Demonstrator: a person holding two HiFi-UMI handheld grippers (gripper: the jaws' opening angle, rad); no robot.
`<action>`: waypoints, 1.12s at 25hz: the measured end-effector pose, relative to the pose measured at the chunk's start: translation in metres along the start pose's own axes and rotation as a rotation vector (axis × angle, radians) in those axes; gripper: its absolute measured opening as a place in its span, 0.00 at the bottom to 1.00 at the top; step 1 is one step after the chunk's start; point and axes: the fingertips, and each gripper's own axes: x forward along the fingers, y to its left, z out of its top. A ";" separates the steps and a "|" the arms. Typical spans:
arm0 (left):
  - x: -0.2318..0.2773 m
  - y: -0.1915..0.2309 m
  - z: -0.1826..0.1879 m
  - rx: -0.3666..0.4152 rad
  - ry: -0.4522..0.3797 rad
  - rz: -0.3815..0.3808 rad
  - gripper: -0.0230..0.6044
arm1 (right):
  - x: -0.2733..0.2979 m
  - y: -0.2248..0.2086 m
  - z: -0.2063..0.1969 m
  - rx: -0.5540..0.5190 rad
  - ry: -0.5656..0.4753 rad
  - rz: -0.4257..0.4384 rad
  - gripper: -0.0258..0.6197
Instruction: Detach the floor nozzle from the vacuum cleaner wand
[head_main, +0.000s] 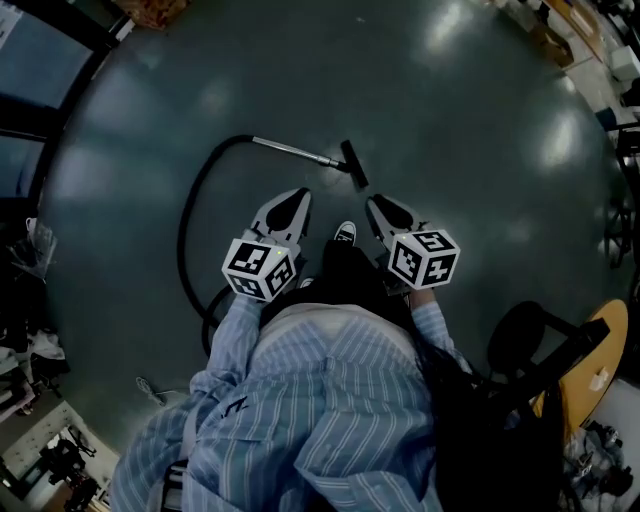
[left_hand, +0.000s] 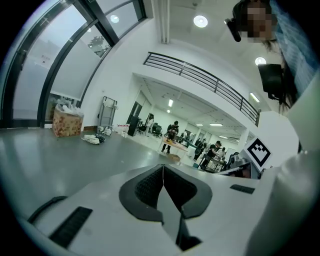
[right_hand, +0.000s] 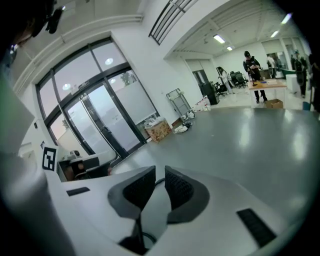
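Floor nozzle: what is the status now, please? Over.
Left gripper shut, empty; right gripper shut, empty. Floor nozzle attached to wand, untouched, on floor ahead. Nothing blocking.

Two tools (head_main: 293, 198) (head_main: 379, 205), one wand (head_main: 290, 152), one floor nozzle (head_main: 354, 165), one black hose (head_main: 183, 225) and one chair (head_main: 525, 338).

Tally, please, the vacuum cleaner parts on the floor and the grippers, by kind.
Hose: 1
Wand: 1
Floor nozzle: 1
Grippers: 2, the left gripper and the right gripper
Total: 5
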 end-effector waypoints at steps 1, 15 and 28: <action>0.014 0.002 0.001 -0.007 0.007 0.002 0.05 | 0.003 -0.009 0.005 -0.028 0.013 -0.007 0.11; 0.105 0.036 -0.009 0.006 0.134 0.080 0.05 | 0.047 -0.116 0.020 0.069 0.070 -0.024 0.11; 0.224 0.113 -0.057 0.162 0.321 -0.057 0.05 | 0.134 -0.181 -0.009 0.130 0.190 -0.095 0.25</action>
